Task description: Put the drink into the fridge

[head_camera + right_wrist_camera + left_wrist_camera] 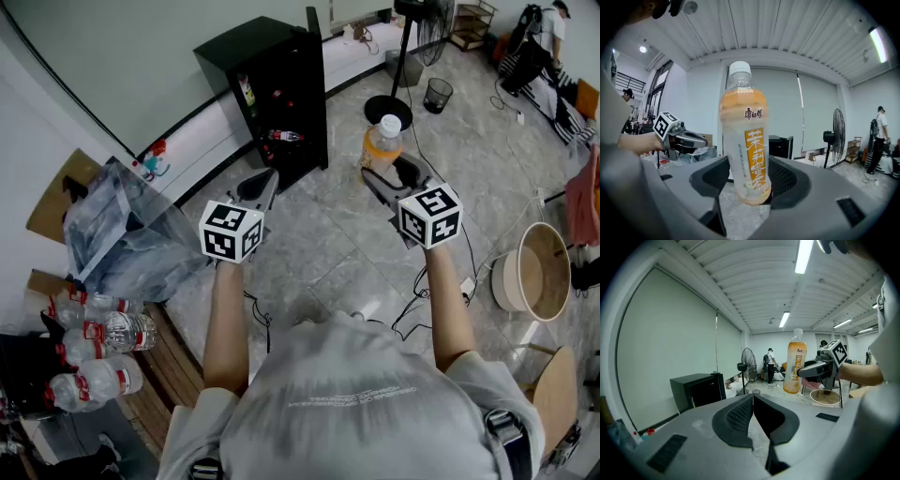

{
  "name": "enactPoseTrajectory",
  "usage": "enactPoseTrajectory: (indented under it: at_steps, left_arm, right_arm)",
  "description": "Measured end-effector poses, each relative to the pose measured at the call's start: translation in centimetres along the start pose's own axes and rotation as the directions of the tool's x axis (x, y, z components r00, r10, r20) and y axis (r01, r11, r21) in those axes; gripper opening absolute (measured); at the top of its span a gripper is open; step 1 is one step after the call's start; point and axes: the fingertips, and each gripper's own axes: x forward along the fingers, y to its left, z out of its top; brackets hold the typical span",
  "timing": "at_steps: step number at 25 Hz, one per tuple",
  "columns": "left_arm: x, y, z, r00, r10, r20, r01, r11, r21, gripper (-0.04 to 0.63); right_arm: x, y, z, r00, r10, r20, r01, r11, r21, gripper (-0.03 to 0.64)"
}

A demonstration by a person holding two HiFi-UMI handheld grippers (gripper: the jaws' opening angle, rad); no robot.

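My right gripper [380,178] [749,187] is shut on an orange drink bottle [382,142] [744,145] with a white cap, held upright above the floor. The same bottle [794,367] shows in the left gripper view, to the right of the left gripper. My left gripper [265,187] [753,401] is shut with nothing between its jaws. A small black fridge [272,89] [696,390] stands on the floor ahead, its door open and drinks on its shelves. In the right gripper view the fridge [780,146] sits behind the bottle.
A clear plastic bag [122,234] and several water bottles [89,352] lie at the left on a bench. A standing fan [412,56], a bin [437,94] and a round basin [534,267] stand on the tiled floor. Cables [417,300] trail by my feet.
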Motion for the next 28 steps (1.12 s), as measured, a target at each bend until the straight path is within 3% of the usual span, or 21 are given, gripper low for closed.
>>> enactPoseTrajectory:
  at_steps: [11, 17, 22, 28]
  left_arm:
    - [1.6, -1.4, -0.2, 0.999, 0.039, -0.027, -0.037, 0.998, 0.041, 0.015]
    - [3.0, -1.8, 0.1, 0.993, 0.121, -0.01, -0.121, 0.993, 0.012, 0.015]
    - [3.6, -1.3, 0.8, 0.974, 0.228, 0.009, -0.228, 0.974, 0.014, 0.015]
    - [5.1, -1.6, 1.2, 0.962, 0.273, 0.011, -0.273, 0.961, 0.042, 0.015]
  right_arm:
    - [-0.9, -2.4, -0.4, 0.999, -0.006, 0.032, 0.006, 1.0, 0.01, 0.262]
    - [-1.4, -5.1, -1.5, 1.0, 0.02, 0.021, -0.02, 1.0, 0.006, 0.264]
    - [-1.2, -6.7, -1.8, 0.998, 0.067, 0.016, -0.067, 0.998, -0.001, 0.264]
    - [-0.8, -9.0, -2.8, 0.995, 0.097, 0.007, -0.097, 0.995, 0.001, 0.264]
